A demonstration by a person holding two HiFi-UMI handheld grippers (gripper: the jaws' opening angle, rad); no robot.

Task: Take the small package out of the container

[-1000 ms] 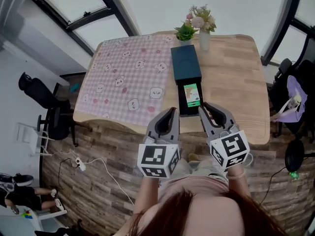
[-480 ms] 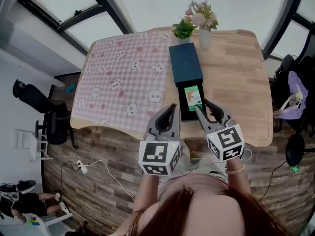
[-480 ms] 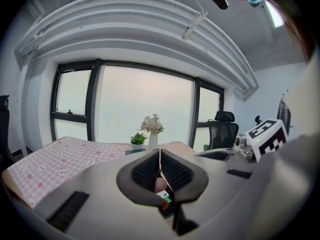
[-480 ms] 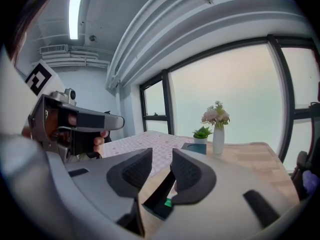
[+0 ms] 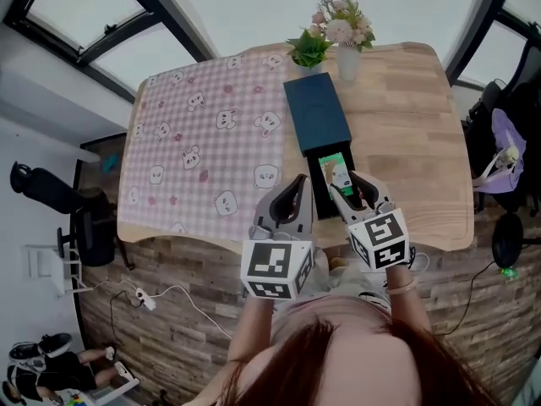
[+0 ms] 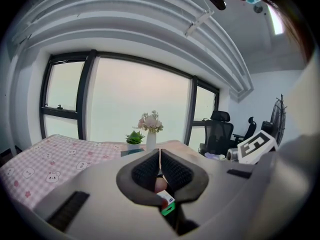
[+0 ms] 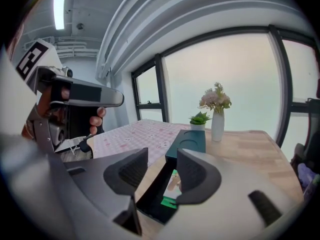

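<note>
Right gripper (image 5: 353, 189) lower centre, jaws just been opening, nothing between, near small package (image 5: 337, 170) in container (image 5: 314, 117). Left gripper (image 5: 295, 182) clenched, empty

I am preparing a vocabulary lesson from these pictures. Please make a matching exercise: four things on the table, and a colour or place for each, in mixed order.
Things:
1 cloth
2 vase
3 package
4 plant

Descriptions:
a in the container
b pink, checked
c leafy, beside the vase
d white, holds flowers

Pairs: 1-b; 2-d; 3-a; 4-c
</note>
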